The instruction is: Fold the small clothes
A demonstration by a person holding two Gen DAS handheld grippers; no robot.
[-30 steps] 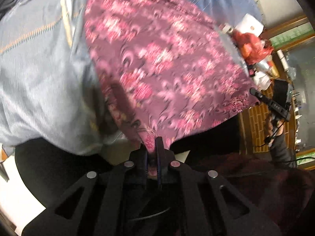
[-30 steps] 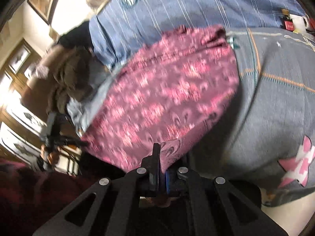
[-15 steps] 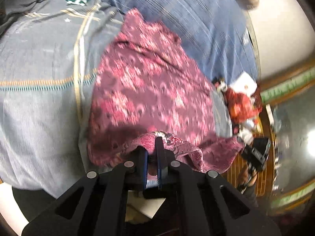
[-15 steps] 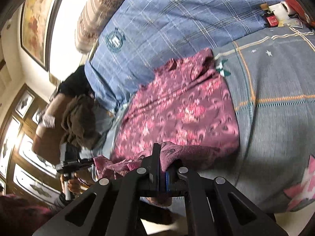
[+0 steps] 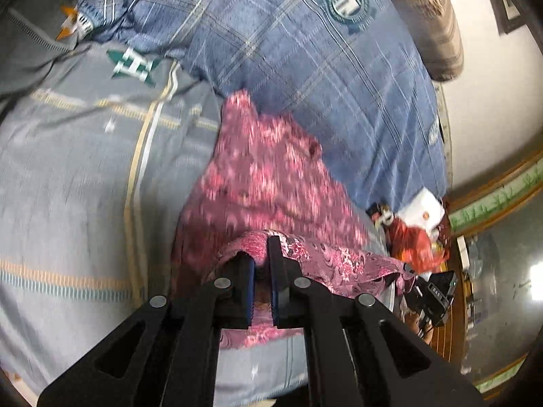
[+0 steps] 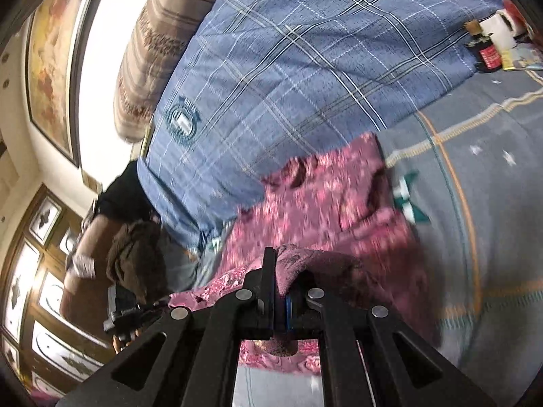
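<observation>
one maroon floral garment (image 5: 271, 183) spread on grey bedding (image 5: 68, 169) mid-frame, far end touching blue plaid quilt (image 5: 305, 68) toward upper right, near hem lifted and drawn up to the bottom centre. left gripper (image 5: 261, 257) pressed together, pinching that raised hem; fabric bunched between the jaws. right gripper (image 6: 276, 271) likewise clamped tight on another part of the hem, cloth draped over its right finger. garment (image 6: 322, 210) blurred in both views, pattern hard to read. stretch of hem under the gripper bodies hidden. left gripper (image 6: 125, 312) small at lower left of right view, partly cut off by clutter.
</observation>
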